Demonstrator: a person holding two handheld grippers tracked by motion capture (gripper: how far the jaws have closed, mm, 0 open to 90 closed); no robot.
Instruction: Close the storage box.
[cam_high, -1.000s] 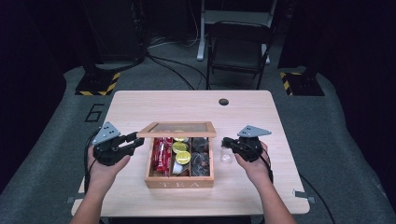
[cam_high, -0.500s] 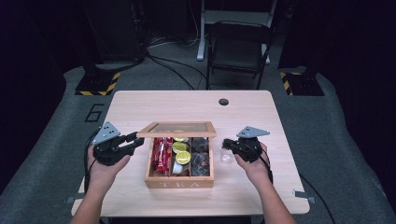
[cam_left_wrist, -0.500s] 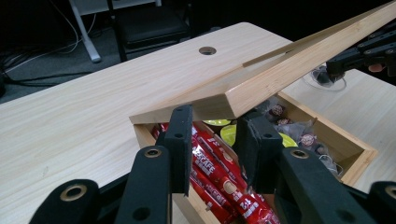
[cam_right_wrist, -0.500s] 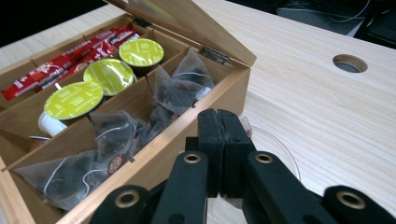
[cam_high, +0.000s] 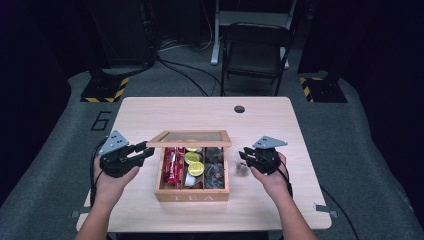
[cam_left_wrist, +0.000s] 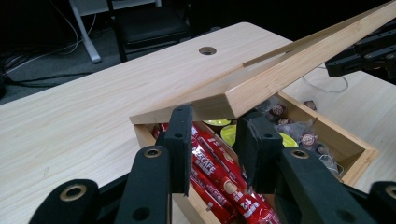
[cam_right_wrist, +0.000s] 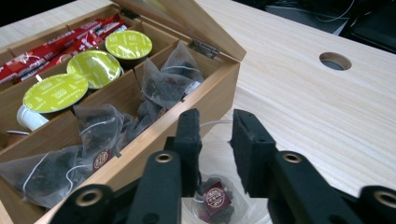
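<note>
Left gripper (cam_left_wrist: 217, 140) fingers apart, straddling lid (cam_left_wrist: 261, 86) corner of tea box (cam_high: 192, 192); actual contact hard to make out. Right gripper (cam_right_wrist: 215, 140) fingers apart over clear cup (cam_right_wrist: 219, 198) just beside box wall, cup bottom cut off. Far half of desk (cam_high: 200, 112) open.

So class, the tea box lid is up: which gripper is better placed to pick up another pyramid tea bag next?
Probably the right gripper. It hovers beside the tea box, next to the tea bag compartment, jaws apart. The left gripper sits at the raised lid, near the red sachets.

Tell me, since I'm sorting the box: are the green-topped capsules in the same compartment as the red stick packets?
No. In the right gripper view the green-topped capsules sit in the middle compartment, a wooden divider apart from the red stick packets.
</note>
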